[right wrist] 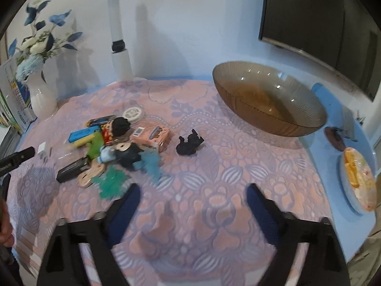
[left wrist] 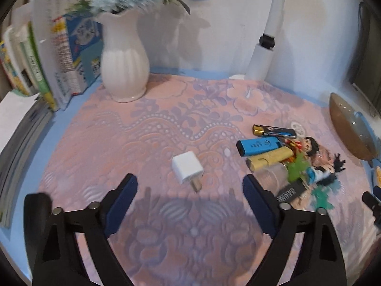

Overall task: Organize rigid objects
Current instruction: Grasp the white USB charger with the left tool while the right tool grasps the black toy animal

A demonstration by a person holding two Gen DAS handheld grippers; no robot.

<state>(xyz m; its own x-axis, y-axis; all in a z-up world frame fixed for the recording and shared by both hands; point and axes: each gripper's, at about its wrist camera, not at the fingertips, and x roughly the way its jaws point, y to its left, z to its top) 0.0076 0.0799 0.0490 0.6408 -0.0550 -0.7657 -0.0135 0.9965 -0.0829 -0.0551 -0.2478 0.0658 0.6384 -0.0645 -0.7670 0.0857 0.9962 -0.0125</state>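
Note:
My left gripper (left wrist: pixel 190 183) is open and empty, just short of a white plug adapter (left wrist: pixel 188 167) lying on the pink cloth. To its right lies a pile: a battery (left wrist: pixel 273 130), a blue lighter (left wrist: pixel 258 145), a yellow lighter (left wrist: pixel 269 158), toy figures (left wrist: pixel 312 152) and a black box (left wrist: pixel 291 190). My right gripper (right wrist: pixel 192 191) is open and empty over bare cloth. Ahead of it lie a black toy animal (right wrist: pixel 190 143), a pink box (right wrist: pixel 152 136) and the same pile (right wrist: pixel 107 147). A brown glass bowl (right wrist: pixel 269 100) stands at the right.
A white vase (left wrist: pixel 123 64) with flowers and a row of books (left wrist: pixel 45 57) stand at the back left. A white lamp post (left wrist: pixel 264 45) rises at the back. A plate of food (right wrist: pixel 359 178) and a dark screen (right wrist: pixel 319 23) are at the right.

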